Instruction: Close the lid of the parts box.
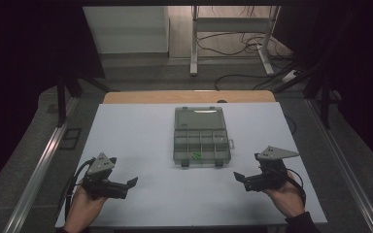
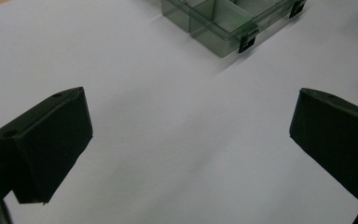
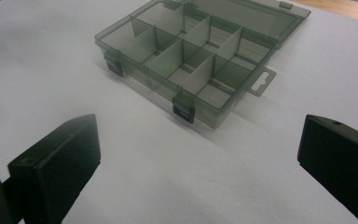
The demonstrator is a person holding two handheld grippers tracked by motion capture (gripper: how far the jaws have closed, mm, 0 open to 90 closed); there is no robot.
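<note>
A smoky clear compartment box (image 1: pixel 201 145) lies open in the middle of the white table (image 1: pixel 136 131), its lid (image 1: pixel 199 118) flat behind it. Something small and green (image 1: pixel 195 156) rests in a front compartment. My left gripper (image 1: pixel 128 187) sits near the front left, held by a hand and pointing right toward the box. My right gripper (image 1: pixel 240 180) mirrors it at the front right, pointing left. In the left gripper view the gripper (image 2: pixel 189 98) is open over bare table, with a corner of the box (image 2: pixel 219 23) ahead. The right gripper (image 3: pixel 200 123) is open too, facing the box (image 3: pixel 191 51) and its two black latches.
A wooden strip (image 1: pixel 189 96) borders the far edge of the table. Metal rails (image 1: pixel 43 160) run along both sides. Beyond are white desk legs (image 1: pixel 194 43) and cables (image 1: pixel 243 46) on the floor. A hang tab (image 3: pixel 262 80) sticks out from the box's side.
</note>
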